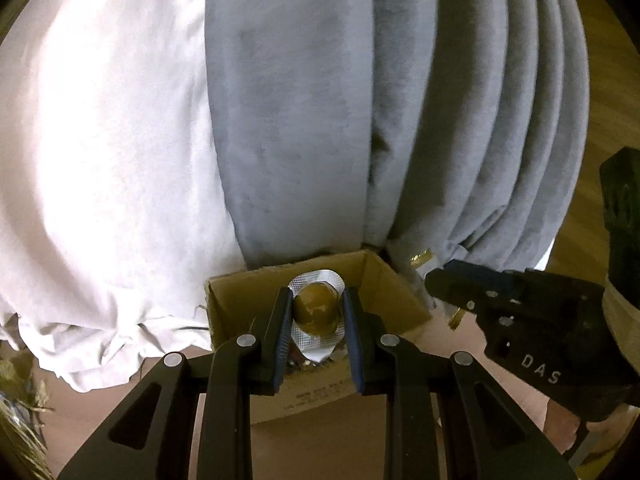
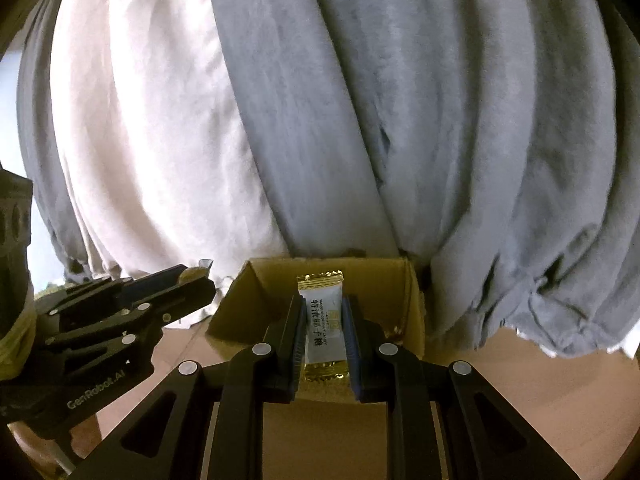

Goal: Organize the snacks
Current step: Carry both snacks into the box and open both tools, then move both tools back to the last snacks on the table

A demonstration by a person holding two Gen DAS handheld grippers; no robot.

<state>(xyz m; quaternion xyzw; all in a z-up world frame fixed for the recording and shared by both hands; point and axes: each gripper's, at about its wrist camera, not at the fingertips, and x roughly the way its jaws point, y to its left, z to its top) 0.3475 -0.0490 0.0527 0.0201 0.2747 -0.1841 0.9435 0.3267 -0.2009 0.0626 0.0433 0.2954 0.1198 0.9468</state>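
Note:
My left gripper point(image 1: 317, 312) is shut on a brown egg-shaped snack in a silver blister pack point(image 1: 316, 314) and holds it over the open cardboard box point(image 1: 384, 280). My right gripper point(image 2: 324, 326) is shut on a white and gold wrapped candy point(image 2: 323, 320) and holds it over the same box point(image 2: 414, 304). The right gripper also shows at the right of the left wrist view point(image 1: 440, 280). The left gripper shows at the left of the right wrist view point(image 2: 200, 280) with its snack between the fingers.
Grey point(image 1: 304, 120) and white point(image 1: 100, 140) bedding or cushions rise right behind the box. The box stands on a light brown surface point(image 2: 520, 380). Crinkled wrappers lie at the far left point(image 1: 16, 400).

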